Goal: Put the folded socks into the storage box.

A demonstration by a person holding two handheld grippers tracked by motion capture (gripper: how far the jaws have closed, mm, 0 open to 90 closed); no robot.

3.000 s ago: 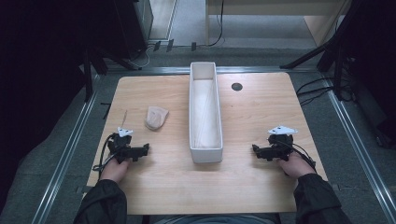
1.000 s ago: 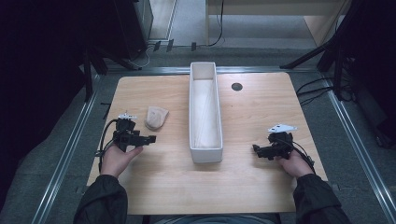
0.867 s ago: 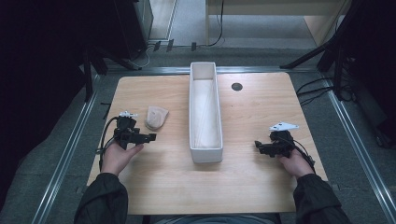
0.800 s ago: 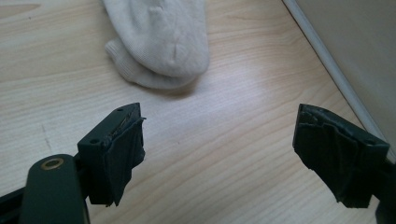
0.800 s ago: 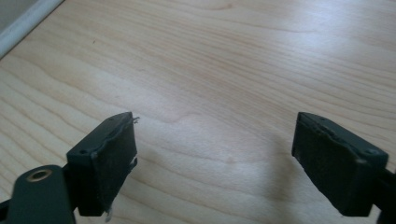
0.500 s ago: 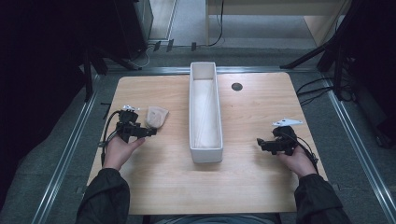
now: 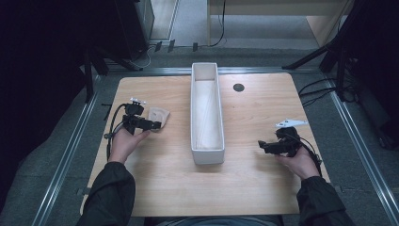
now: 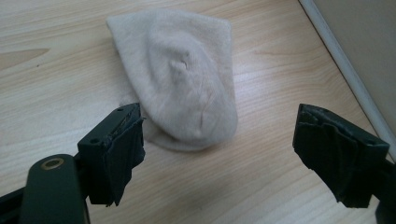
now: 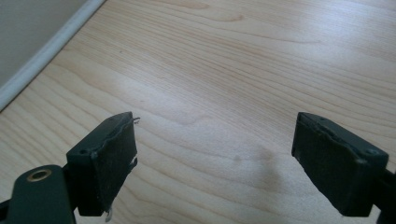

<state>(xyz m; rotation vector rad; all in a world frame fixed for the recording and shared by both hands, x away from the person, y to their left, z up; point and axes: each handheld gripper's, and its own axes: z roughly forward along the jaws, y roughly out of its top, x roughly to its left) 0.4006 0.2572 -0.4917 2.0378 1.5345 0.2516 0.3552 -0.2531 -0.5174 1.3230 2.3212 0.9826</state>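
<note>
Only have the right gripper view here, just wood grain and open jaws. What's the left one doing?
Observer: The left gripper is open, jaws spread at the near end of a cream sock lying flat on the table.
Operator: Touching it yet?
Observer: No. In the left gripper view the sock lies just beyond the jaw tips, nothing pinched.
Operator: That pale edge at my top left?
Observer: The long white tray down the table's middle, between the right gripper and the sock.

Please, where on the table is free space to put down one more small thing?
Free: the wood between the white tray and the right gripper, and the near strip before the tray. Crowded: the left side, where the open left gripper meets the cream sock.
</note>
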